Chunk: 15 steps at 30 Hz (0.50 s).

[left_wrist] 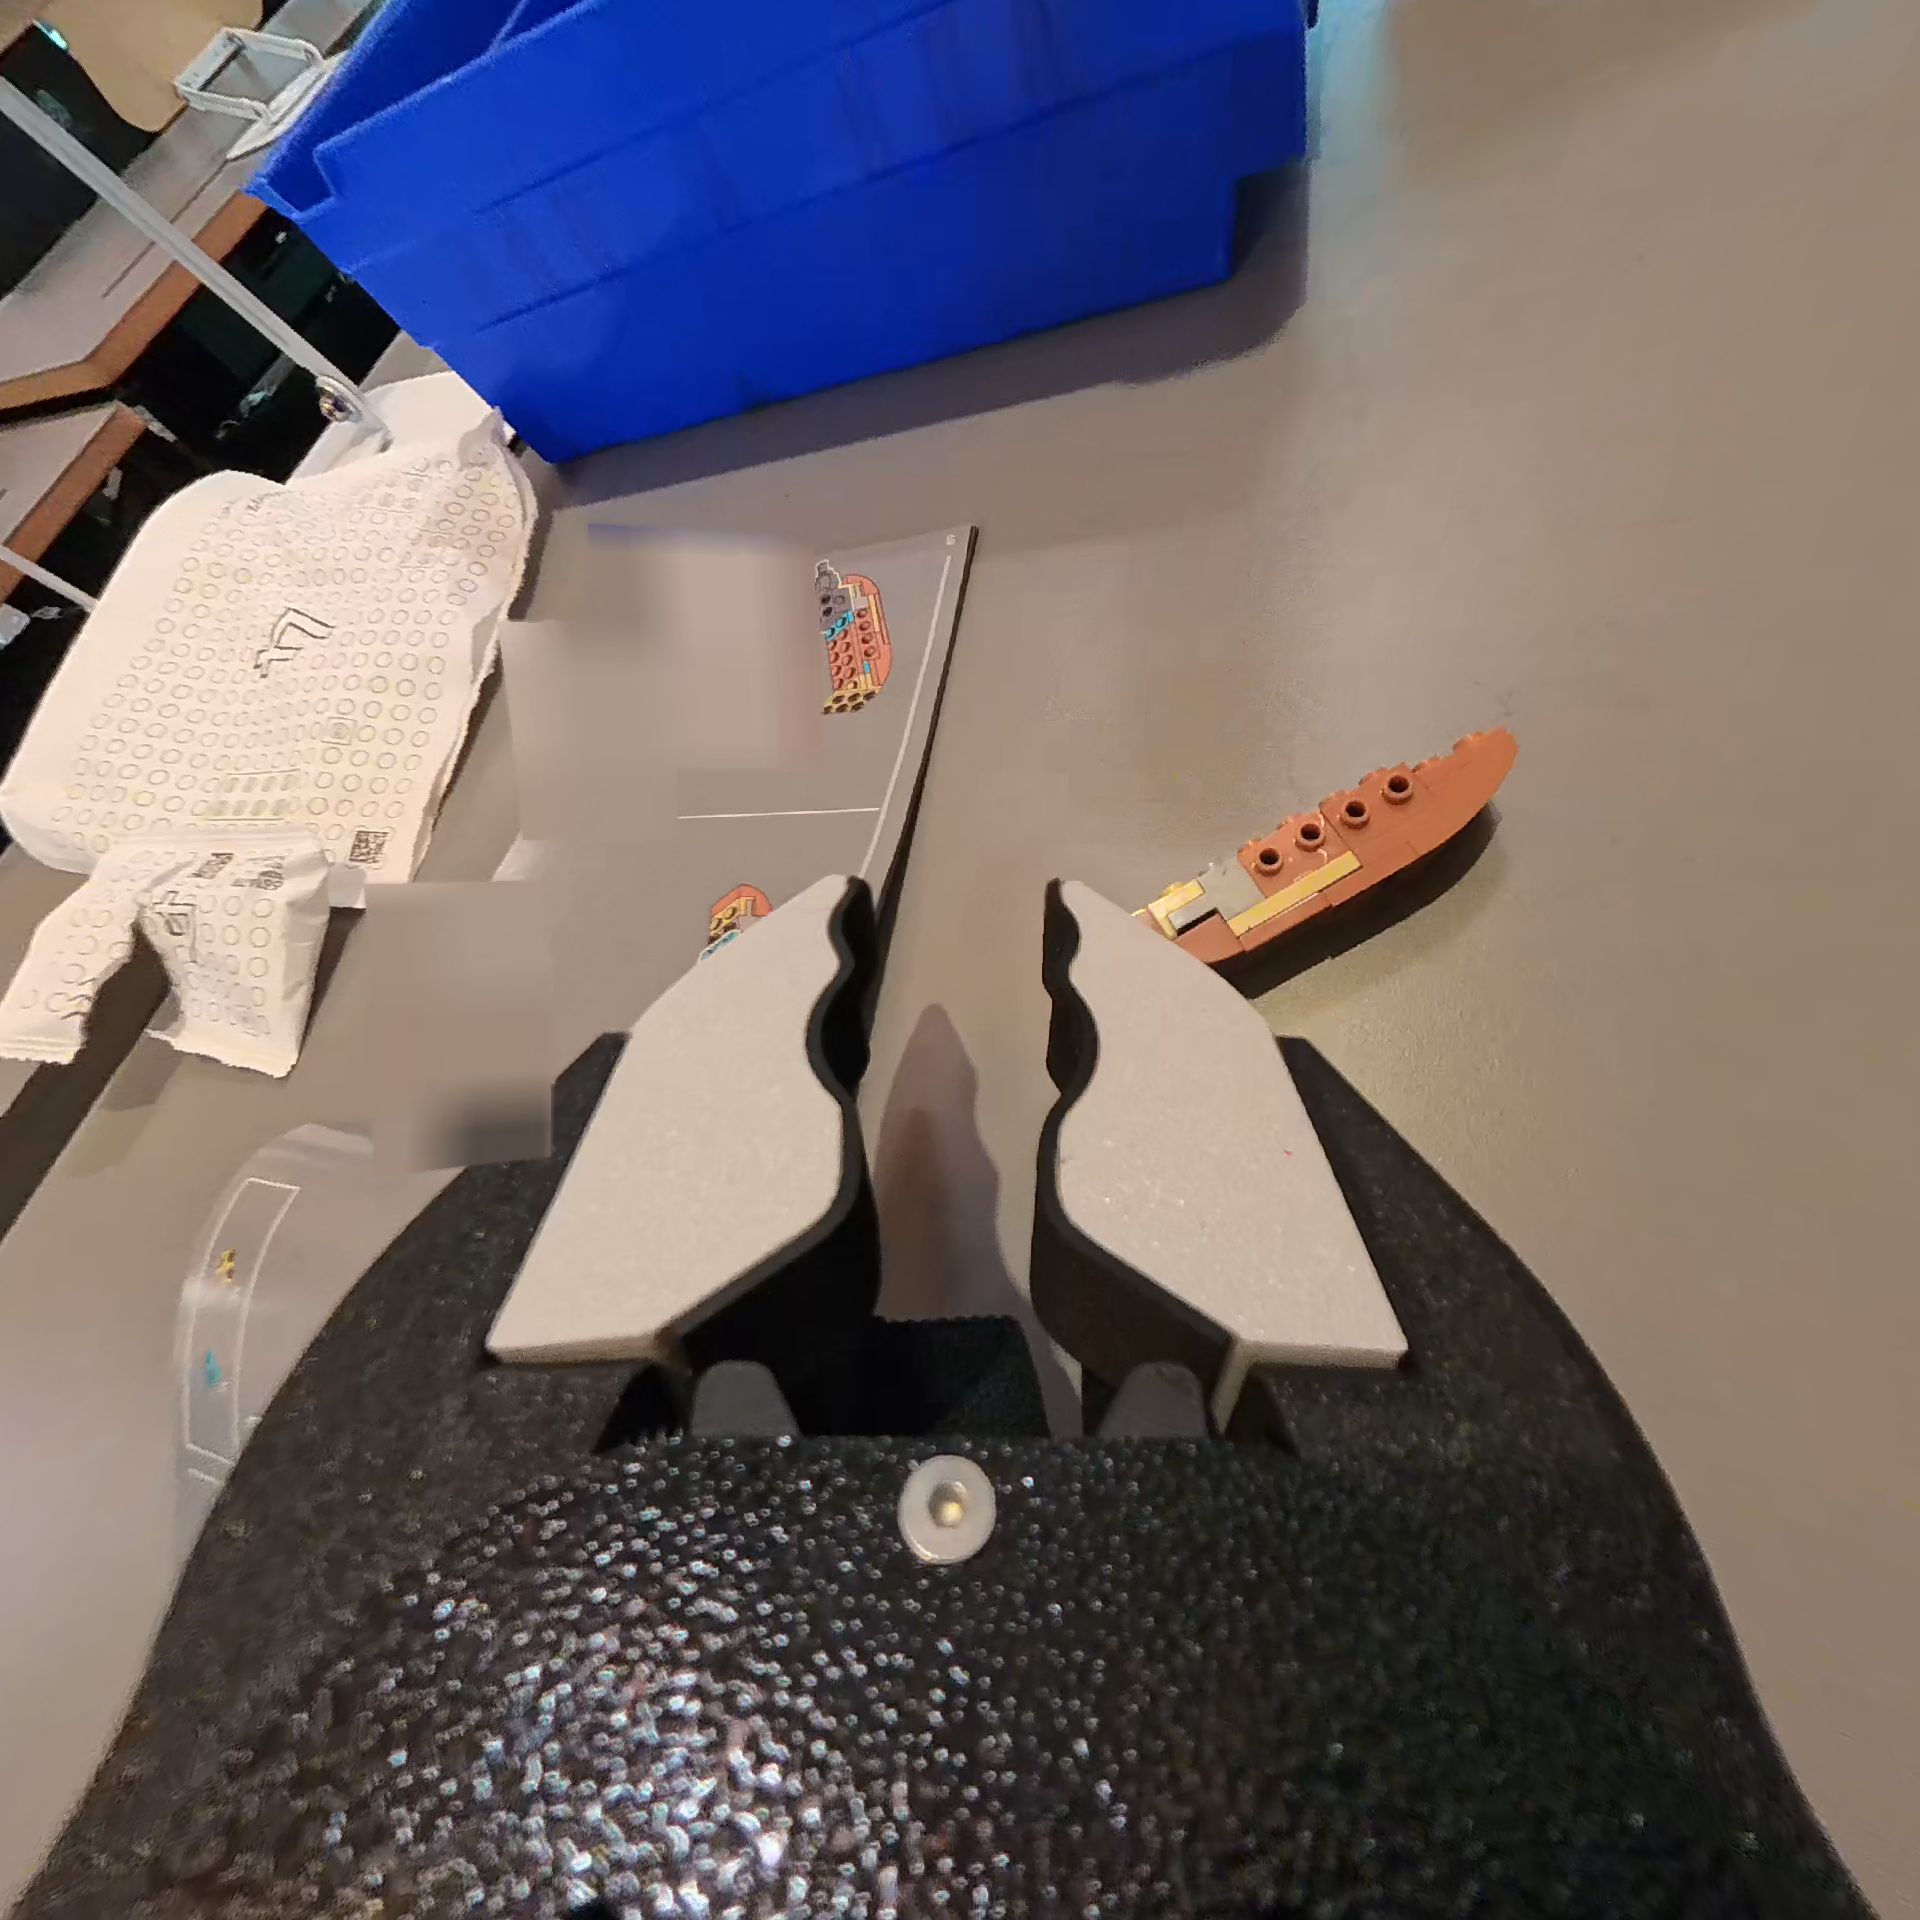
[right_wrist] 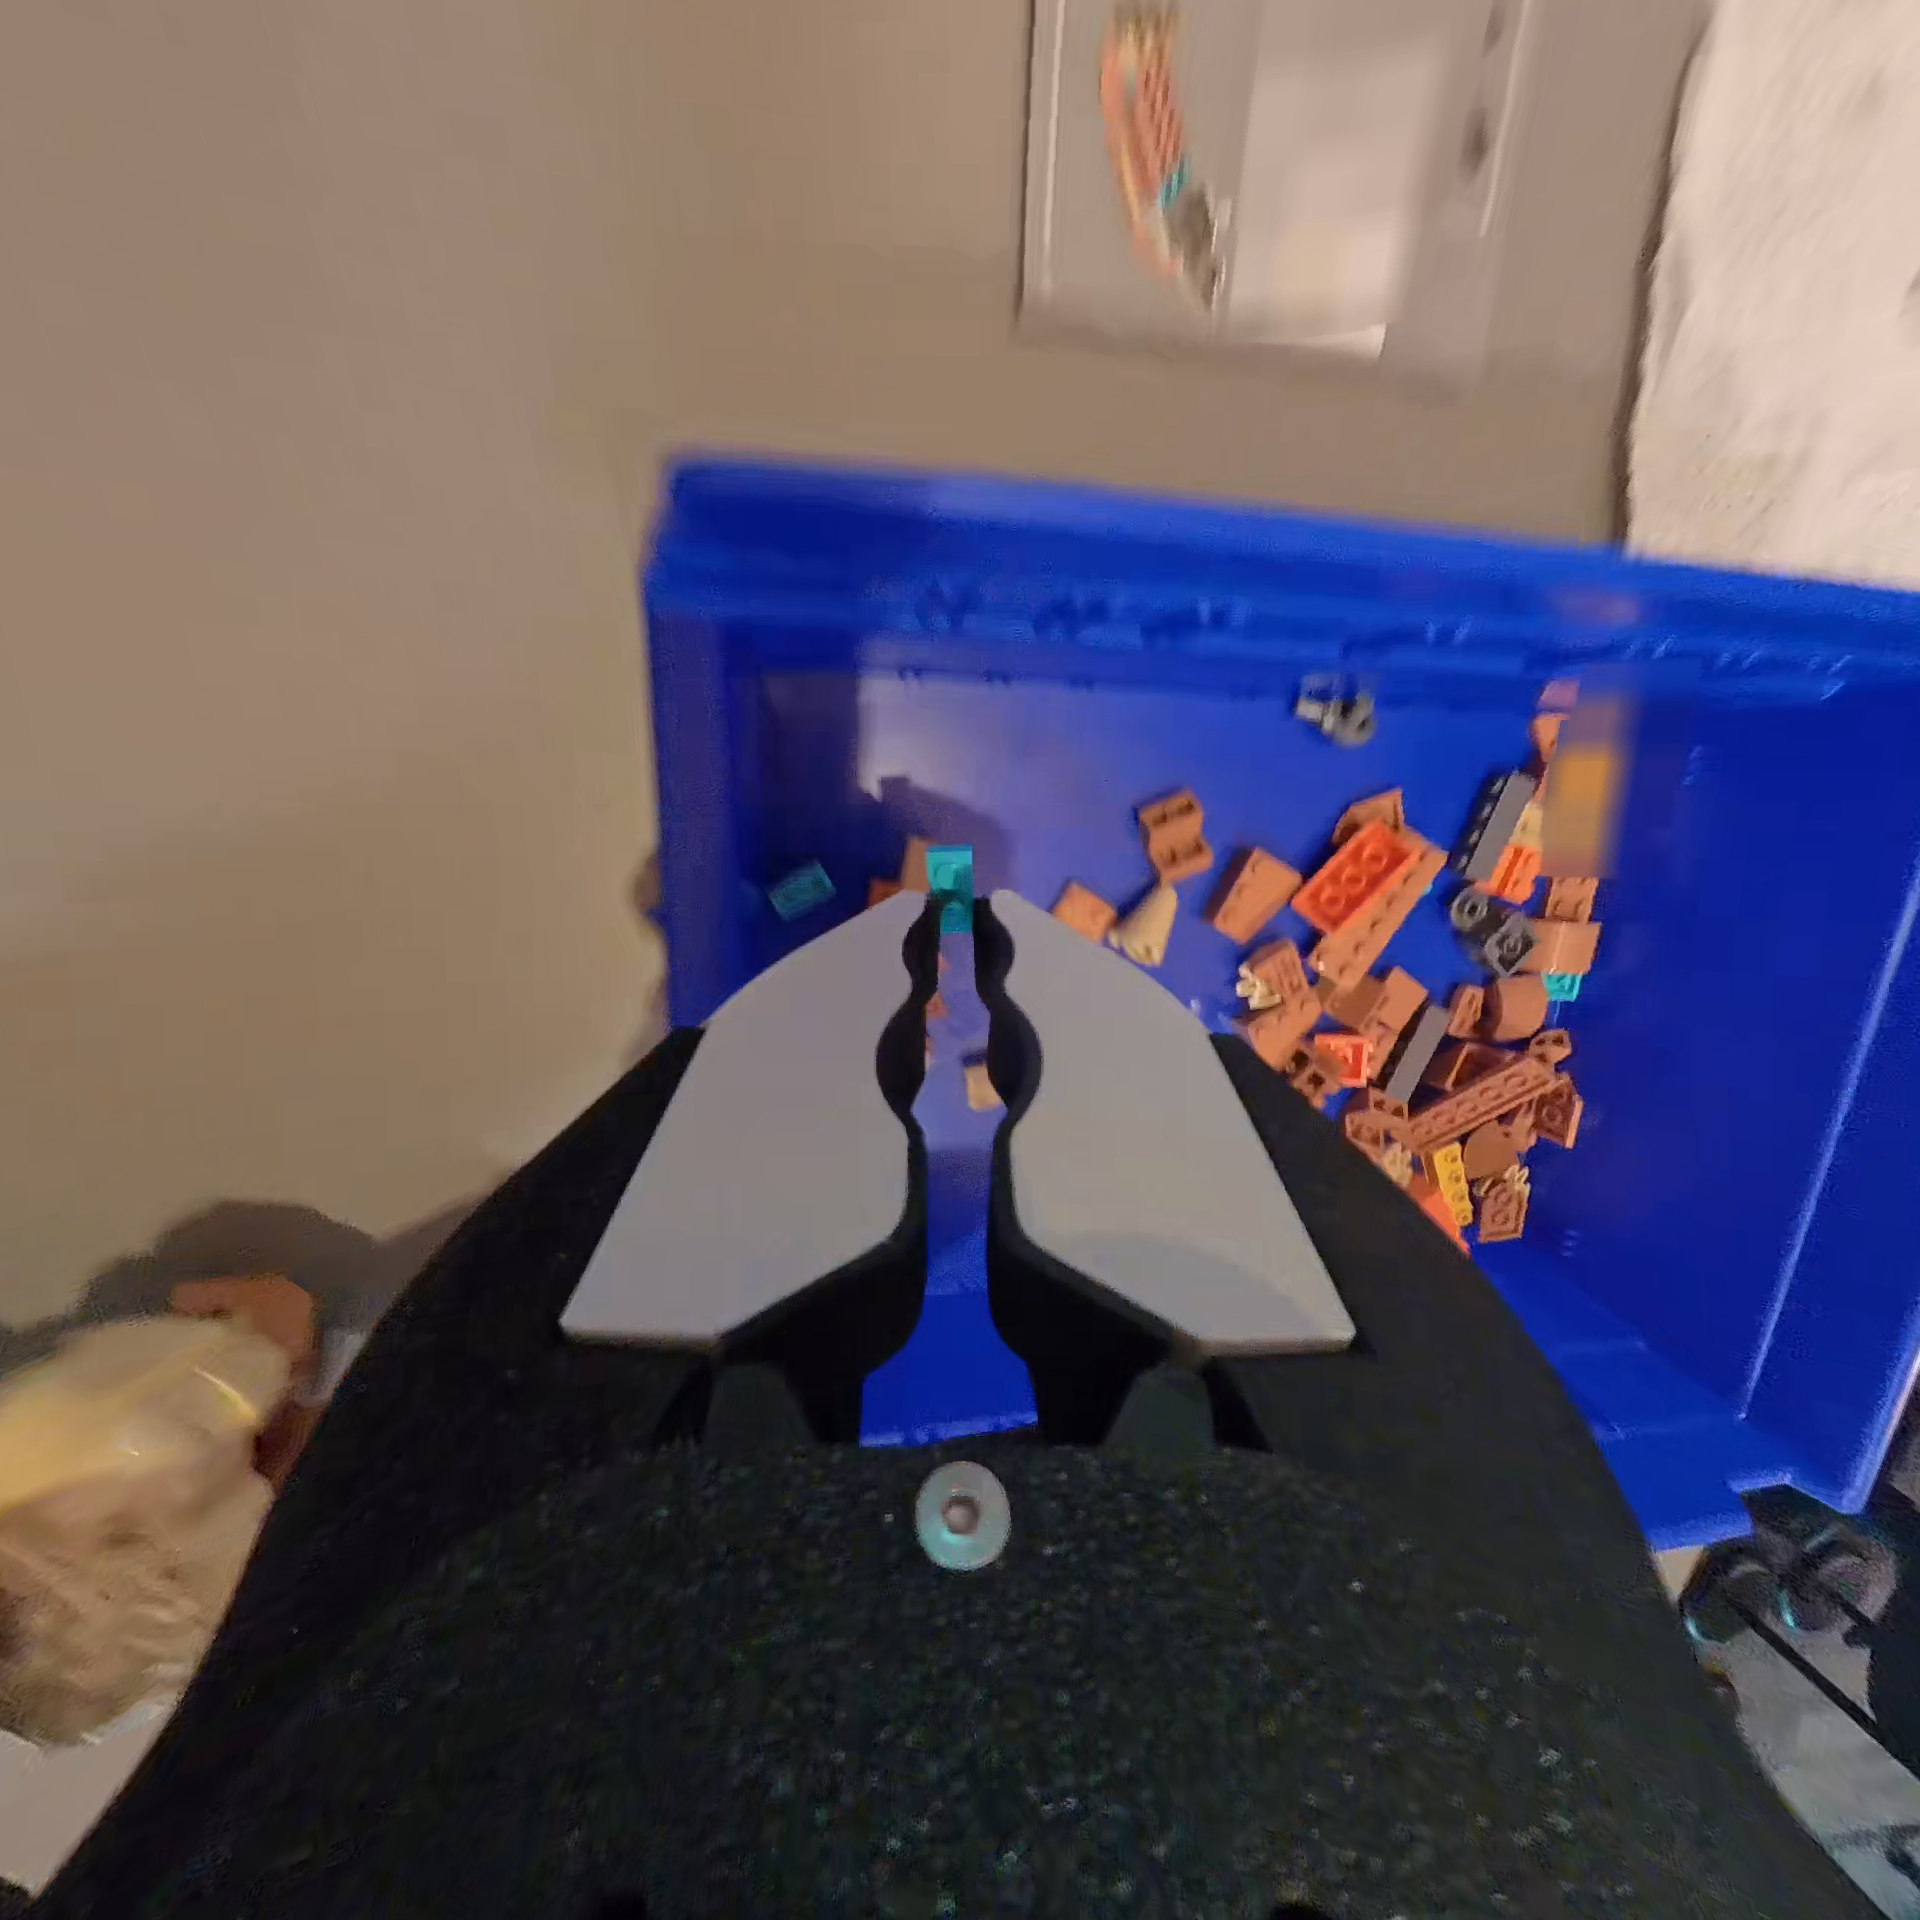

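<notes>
Pinching a small teal plastic brick (right_wrist: 950, 883) at its very tips, the right claw (right_wrist: 954, 920) hangs over the blue plastic bin (right_wrist: 1766, 935) of loose bricks (right_wrist: 1434, 1039); so shallow a hold could slip. Left claw (left_wrist: 951, 914) spread, bare, above the grey worktop (left_wrist: 1558, 520), beside a brown brick-built boat (left_wrist: 1351, 862).

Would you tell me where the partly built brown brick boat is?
In the left wrist view, the boat lies on the grey table, just right of the open left gripper.
</notes>
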Tool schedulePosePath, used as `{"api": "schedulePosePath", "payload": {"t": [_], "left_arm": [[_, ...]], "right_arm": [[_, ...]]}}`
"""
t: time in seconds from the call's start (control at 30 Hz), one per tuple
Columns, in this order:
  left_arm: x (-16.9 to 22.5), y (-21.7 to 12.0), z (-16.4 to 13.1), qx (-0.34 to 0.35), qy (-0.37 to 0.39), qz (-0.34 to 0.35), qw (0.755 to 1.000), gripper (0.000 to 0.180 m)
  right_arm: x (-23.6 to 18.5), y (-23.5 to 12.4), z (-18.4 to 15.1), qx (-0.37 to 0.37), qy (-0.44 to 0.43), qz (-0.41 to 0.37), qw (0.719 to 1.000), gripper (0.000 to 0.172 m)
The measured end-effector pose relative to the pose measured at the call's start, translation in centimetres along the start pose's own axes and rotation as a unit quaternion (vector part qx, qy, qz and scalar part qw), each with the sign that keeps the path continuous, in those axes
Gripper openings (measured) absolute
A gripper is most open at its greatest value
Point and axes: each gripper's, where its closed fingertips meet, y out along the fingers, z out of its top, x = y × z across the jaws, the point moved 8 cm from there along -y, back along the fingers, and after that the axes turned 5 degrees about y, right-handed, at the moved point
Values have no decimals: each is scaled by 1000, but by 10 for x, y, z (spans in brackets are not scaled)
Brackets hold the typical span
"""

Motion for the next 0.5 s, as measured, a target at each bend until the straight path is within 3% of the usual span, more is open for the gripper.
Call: {"api": "schedulePosePath", "payload": {"t": [0.2, 0.33, 0.5], "left_arm": [[1, -3, 1, 7, -5, 7, 1000, 29], [7, -9, 5, 38, -4, -1, 999, 28], [20, -17, 11, 76, 16, -26, 997, 25]], "right_arm": [[-71, -6, 54, 77, 12, -14, 997, 6], [-111, 11, 87, 105, 26, -27, 994, 6], [-129, 42, 113, 122, 68, -49, 989, 6]]}}
